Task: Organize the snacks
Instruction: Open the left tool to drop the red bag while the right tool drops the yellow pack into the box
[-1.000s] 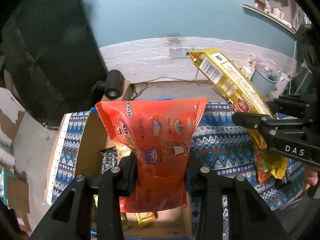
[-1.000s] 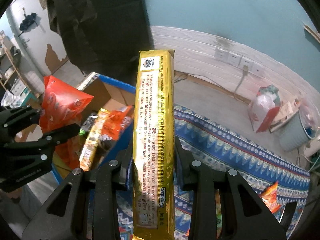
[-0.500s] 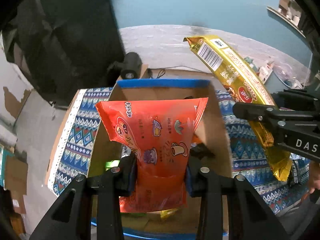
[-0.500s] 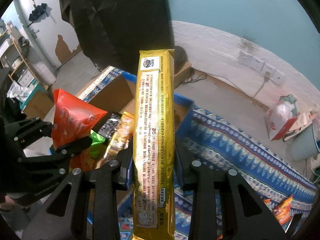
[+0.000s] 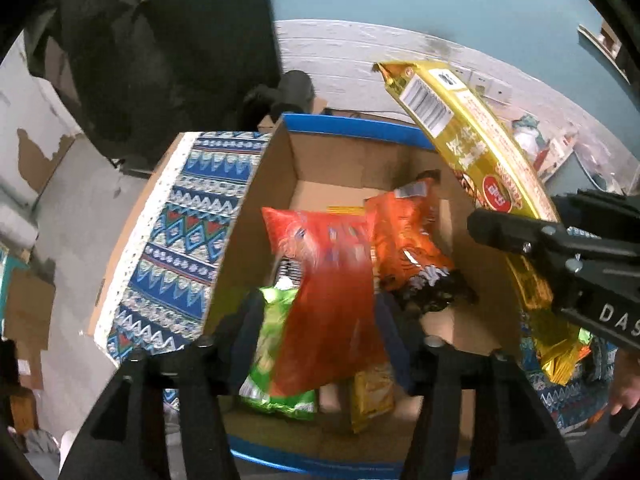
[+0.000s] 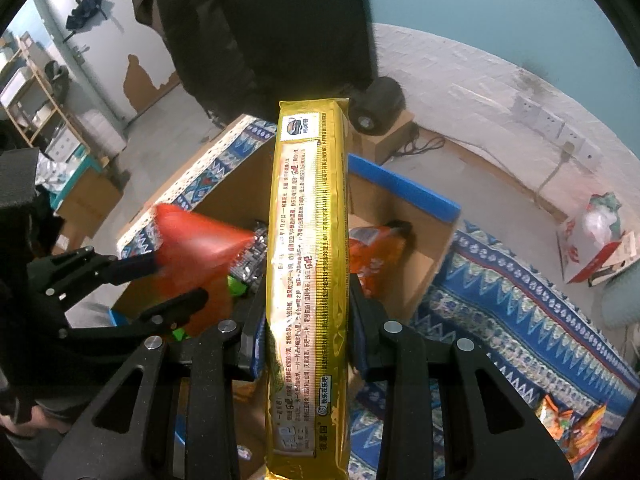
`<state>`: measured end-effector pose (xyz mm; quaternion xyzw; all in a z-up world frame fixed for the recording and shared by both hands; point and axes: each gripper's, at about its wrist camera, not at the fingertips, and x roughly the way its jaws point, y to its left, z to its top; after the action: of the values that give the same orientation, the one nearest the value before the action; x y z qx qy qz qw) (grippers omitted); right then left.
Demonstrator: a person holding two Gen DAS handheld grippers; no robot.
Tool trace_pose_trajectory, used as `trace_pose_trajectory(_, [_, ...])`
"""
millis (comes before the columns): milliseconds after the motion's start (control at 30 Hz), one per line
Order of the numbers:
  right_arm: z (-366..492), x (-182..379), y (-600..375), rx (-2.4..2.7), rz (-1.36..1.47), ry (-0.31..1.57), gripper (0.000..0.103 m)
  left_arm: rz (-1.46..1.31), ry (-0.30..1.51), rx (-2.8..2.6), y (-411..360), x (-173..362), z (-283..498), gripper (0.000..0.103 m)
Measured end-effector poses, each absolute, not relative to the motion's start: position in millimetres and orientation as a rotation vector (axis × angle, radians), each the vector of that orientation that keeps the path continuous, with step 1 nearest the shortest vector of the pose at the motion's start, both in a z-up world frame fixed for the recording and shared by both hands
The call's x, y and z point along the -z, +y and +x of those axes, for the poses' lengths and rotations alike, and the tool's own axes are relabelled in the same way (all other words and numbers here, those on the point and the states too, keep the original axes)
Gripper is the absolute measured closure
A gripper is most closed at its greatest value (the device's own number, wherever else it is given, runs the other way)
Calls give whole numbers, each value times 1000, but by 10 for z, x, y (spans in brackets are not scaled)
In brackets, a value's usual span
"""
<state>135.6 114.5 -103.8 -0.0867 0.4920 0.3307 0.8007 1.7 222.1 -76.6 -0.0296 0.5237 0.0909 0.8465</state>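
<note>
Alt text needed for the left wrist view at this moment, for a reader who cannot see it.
The left gripper is opening over an open cardboard box, and a blurred red snack bag hangs loose between its fingers above green and orange packets. At right, the right gripper clamps a long gold snack pack slanting over the box's rim.

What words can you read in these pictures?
"DAS": white letters on the right claw, cut off at the picture's edge.
Gold pack: lines of small print, a barcode, a red badge; too small to read.
Red bag: blurred, unreadable.
</note>
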Motion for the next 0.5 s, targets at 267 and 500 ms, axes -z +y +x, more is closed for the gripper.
trace_pose_trajectory(267, [1369, 1117, 1300, -718, -190, 1074, 71, -28, 1084, -226, 2275, 678, -44, 29])
trace_pose_trajectory(500, [1384, 1179, 1408, -737, -183, 1094, 70, -10, 1092, -225, 2256, 700, -69, 28])
